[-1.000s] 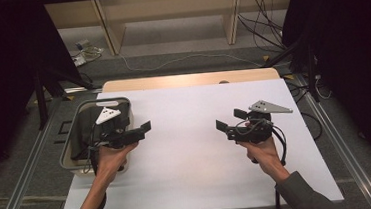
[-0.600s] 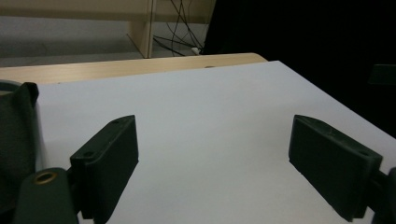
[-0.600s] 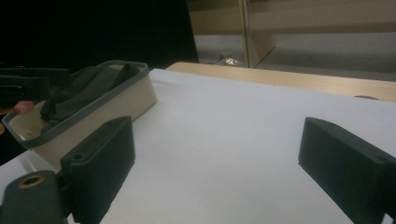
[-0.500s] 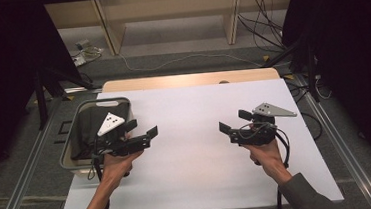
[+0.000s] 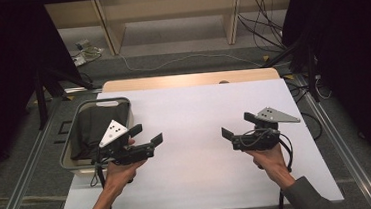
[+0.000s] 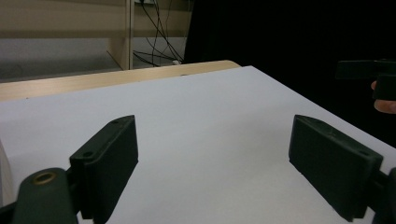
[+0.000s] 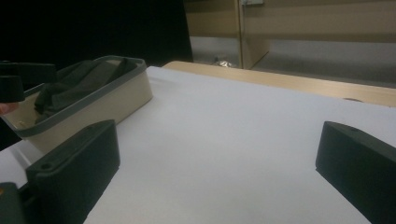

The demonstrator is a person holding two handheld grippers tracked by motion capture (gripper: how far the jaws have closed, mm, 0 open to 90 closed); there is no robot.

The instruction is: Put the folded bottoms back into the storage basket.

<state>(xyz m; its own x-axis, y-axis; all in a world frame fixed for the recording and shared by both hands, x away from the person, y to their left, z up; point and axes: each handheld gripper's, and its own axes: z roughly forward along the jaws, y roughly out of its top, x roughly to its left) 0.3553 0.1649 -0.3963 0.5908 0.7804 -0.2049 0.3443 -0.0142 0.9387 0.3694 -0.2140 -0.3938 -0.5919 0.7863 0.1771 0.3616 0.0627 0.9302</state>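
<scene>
Dark cloth [image 5: 93,132] bunched in beige bin [image 5: 80,165] | L tongs [image 5: 146,134] released, empty | R tongs [image 5: 235,124] just widened, empty

bin [image 5: 123,105] at left, table [image 5: 199,113] centre open

Both claws hover over the white worktop [image 5: 194,114], left claw [image 5: 147,136] and right claw [image 5: 236,124] gaping, empty; a bin [image 5: 85,165] of dark cloth [image 5: 95,126] sits just behind the left claw.
</scene>
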